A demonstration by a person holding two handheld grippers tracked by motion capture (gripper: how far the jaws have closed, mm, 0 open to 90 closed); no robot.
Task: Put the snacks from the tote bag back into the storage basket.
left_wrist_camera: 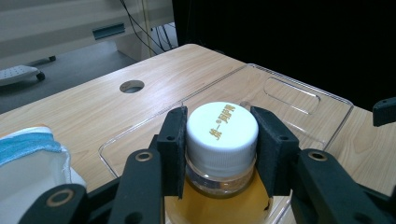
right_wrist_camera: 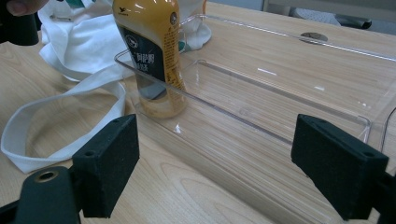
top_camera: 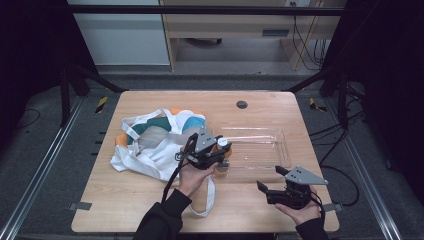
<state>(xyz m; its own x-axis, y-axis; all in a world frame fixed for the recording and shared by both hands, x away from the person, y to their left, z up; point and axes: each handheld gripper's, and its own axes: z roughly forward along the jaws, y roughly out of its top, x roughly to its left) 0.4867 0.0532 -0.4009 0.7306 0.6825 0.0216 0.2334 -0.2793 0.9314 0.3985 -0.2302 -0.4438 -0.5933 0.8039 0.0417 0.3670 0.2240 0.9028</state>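
Note:
A bottle of yellow drink (right_wrist_camera: 154, 51) with a white cap (left_wrist_camera: 223, 128) stands inside the left end of a clear plastic tray (top_camera: 285, 150), leaning slightly. My left gripper (top_camera: 222, 150) is shut on the bottle's cap and neck, its black pads (left_wrist_camera: 173, 149) pressed to both sides. My right gripper (top_camera: 270, 178) is held near the table's front right, in front of the tray. Its jaws are wide open with nothing between them, and it points at the tray's near wall (right_wrist_camera: 261, 135).
A white cloth bag (top_camera: 150, 145) with teal and orange contents lies crumpled left of the tray, its strap (right_wrist_camera: 56, 140) looping toward the front edge. A round hole (top_camera: 242, 104) sits in the tabletop at the back. Bare wood lies right of the tray.

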